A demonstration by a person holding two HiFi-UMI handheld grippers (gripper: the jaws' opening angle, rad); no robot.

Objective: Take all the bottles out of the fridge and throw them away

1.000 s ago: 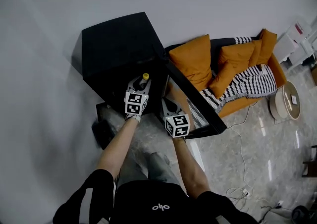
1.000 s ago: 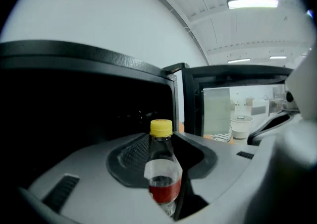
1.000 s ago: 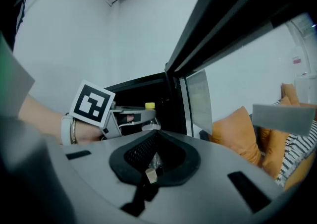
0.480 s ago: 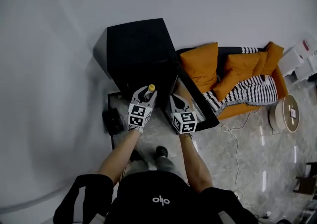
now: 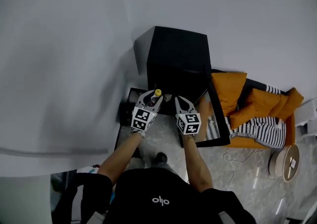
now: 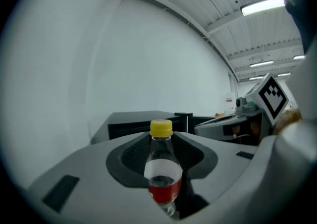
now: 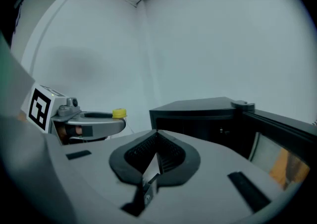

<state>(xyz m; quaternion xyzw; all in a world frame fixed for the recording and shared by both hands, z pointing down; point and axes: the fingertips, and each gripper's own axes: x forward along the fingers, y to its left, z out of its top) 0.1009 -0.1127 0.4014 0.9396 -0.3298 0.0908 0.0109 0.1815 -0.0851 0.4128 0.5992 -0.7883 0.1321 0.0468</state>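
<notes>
— Bottle (image 6: 161,173) with the yellow cap: where is it?
— Upright, clamped between the left gripper's (image 5: 152,95) jaws, with a little red liquid inside. The right gripper (image 5: 181,101) is just beside it, closed and empty.
— Ahead of them?
— A black fridge (image 5: 178,54) with its door (image 5: 219,119) open, against a white wall (image 5: 74,44). Orange sofa cushions (image 5: 230,94) lie right of the right gripper, with glossy floor (image 5: 166,141) below.

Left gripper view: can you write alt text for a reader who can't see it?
The left gripper holds a small clear bottle, with a yellow cap and red near the bottom, upright between its jaws. Behind it stand a black fridge and a white wall; the right gripper shows at the right.
</notes>
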